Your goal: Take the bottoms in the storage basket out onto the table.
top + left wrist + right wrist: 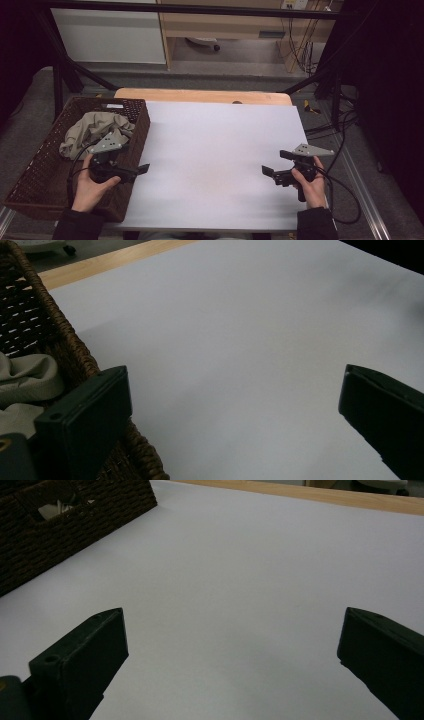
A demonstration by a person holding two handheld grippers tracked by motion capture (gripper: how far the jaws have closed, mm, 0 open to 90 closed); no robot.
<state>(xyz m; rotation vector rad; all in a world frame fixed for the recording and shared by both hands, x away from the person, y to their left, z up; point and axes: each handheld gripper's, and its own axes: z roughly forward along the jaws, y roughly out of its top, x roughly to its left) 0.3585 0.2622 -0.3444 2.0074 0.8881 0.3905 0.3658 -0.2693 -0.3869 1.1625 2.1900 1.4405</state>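
A dark wicker basket (pixel 35 185) stands on the left end of the white-covered table (pixel 220 145). A crumpled beige cloth (pixel 95 129) lies inside it. My left gripper (pixel 136 169) hovers over the basket's right wall, pointing right across the table, jaws open and empty. From the left gripper view, the basket rim (pixel 70 347) and cloth (pixel 25 380) sit by my left gripper's (pixel 235 405) left jaw. My right gripper (pixel 277 163) is held low over the table's right side, open and empty. The right gripper (pixel 232 645) faces the basket (pixel 65 525) across bare white surface.
A wooden strip (pixel 200 95) edges the table's far side. Black frame poles (pixel 75 70) slant down at both back corners. Cables (pixel 345 200) trail from the right gripper off the table's right edge and lie on the floor there.
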